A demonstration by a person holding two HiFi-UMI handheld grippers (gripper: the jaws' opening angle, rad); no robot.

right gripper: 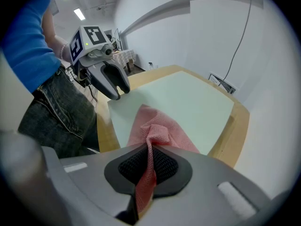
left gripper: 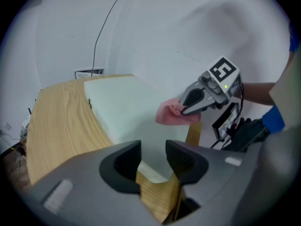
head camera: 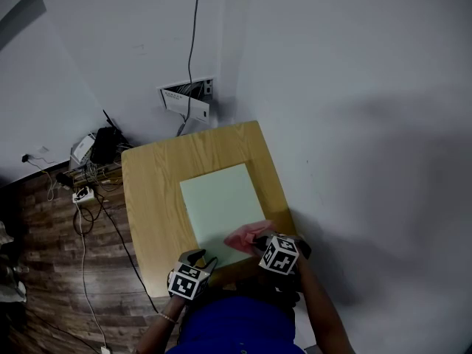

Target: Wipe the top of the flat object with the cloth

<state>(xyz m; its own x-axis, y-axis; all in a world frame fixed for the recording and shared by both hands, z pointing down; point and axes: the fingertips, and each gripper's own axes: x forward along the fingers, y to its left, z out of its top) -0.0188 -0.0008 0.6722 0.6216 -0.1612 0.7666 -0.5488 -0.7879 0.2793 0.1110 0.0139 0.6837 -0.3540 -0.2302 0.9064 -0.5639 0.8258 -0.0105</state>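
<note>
Small light-wood table [head camera: 151, 190], a pale green flat panel [head camera: 221, 205] flat on its top, toward the near edge.

Reaches forward with both arms bent, close to the torso. Clamps the right gripper [head camera: 258, 244] on a fold of pink cloth [head camera: 247, 234], jaws pressed together with fabric pinched between the pads and bunched ahead of them. Points it forward and to the left, marker cube facing up. Holds the left gripper [head camera: 200, 259] near the right one, on its left, jaws apart with nothing between them. Aims it forward, tilted down. Shows a bare right forearm [head camera: 318, 304] and a thin band on the left wrist [head camera: 167, 318].
</note>
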